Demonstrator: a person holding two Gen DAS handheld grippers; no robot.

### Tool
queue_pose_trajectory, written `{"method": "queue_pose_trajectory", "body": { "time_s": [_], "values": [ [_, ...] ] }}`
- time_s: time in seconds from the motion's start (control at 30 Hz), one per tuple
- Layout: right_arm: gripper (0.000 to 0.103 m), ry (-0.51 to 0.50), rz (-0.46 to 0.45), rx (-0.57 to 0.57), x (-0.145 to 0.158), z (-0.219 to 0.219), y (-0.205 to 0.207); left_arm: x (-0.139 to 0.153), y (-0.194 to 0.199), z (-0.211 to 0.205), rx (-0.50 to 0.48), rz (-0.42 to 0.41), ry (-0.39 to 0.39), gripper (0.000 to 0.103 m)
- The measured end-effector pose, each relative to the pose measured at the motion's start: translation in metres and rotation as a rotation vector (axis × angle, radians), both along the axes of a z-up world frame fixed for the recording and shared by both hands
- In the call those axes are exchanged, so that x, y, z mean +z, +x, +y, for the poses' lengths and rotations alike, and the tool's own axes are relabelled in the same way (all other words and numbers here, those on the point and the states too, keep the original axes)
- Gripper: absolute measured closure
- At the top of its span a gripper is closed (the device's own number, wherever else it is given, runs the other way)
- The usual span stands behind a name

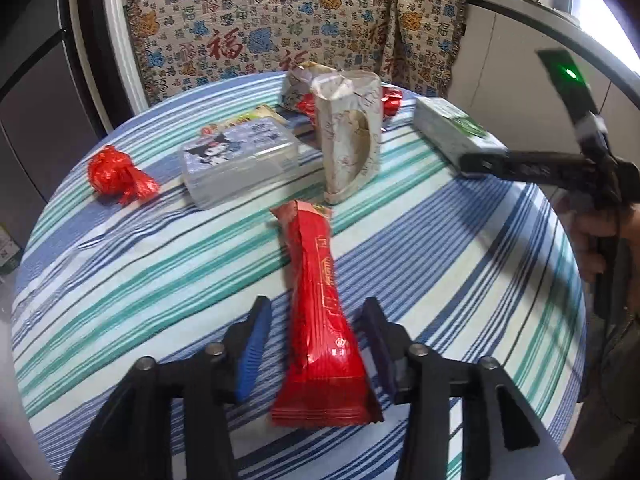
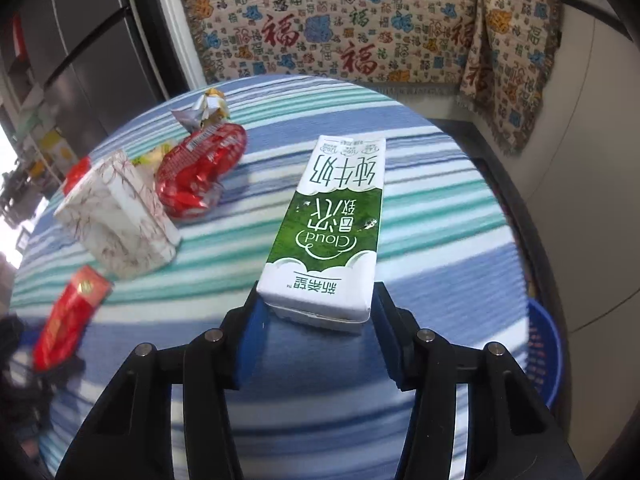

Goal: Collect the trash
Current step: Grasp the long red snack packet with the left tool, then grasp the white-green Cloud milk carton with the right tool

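- Left wrist view: the left gripper (image 1: pixel 316 344) is seen with jaws part open around a long red snack wrapper (image 1: pixel 320 320); a gap shows on each side, so it is not clamped.
- The wrapper lies on the striped surface (image 1: pixel 120 280), near a crumpled red ball (image 1: pixel 118 176).
- Right wrist view: the right gripper (image 2: pixel 316 316) has its jaws against the near end of a green-and-white milk carton (image 2: pixel 332 224), gripping it.
- A blue basket (image 2: pixel 542 344) sits beyond the surface's right edge.

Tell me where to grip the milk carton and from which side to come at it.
Grip the milk carton across its narrow width at the near end, coming from the table edge along its length. It lies flat with that short end toward the right gripper, whose pads already flank its long sides, so closing there should catch it squarely.
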State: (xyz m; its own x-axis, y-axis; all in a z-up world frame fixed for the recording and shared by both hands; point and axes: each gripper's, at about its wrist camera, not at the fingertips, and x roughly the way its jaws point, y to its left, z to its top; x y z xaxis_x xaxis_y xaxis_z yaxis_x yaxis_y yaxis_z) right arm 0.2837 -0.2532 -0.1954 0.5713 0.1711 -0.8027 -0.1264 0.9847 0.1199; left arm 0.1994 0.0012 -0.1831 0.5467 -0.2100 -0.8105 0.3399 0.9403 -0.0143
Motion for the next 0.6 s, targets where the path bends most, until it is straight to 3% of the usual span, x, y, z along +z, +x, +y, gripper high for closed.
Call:
{"method": "queue_pose_trajectory", "body": {
  "time_s": [0.13, 0.23, 0.27, 0.4, 0.6],
  "values": [
    [0.046, 0.002, 0.037, 0.017, -0.004, -0.018, -0.018, 0.001, 0.003, 0.007, -0.015, 0.032, -0.040, 0.051],
    [0.016, 0.000, 0.018, 0.039, 0.005, -0.021, -0.026, 0.002, 0.003, 0.006, -0.052, 0.047, -0.064, 0.047],
    [0.013, -0.003, -0.001, 0.040, 0.011, -0.021, -0.027, 0.003, 0.003, 0.006, -0.054, 0.041, -0.070, 0.047],
    [0.012, -0.009, -0.013, 0.058, 0.030, -0.017, -0.013, 0.006, 0.008, 0.005, -0.024, 0.043, -0.097, 0.047],
    [0.011, -0.028, 0.048, 0.036, 0.028, -0.012, 0.025, 0.007, 0.010, 0.000, 0.005, 0.020, -0.037, 0.048]
  ]
}}
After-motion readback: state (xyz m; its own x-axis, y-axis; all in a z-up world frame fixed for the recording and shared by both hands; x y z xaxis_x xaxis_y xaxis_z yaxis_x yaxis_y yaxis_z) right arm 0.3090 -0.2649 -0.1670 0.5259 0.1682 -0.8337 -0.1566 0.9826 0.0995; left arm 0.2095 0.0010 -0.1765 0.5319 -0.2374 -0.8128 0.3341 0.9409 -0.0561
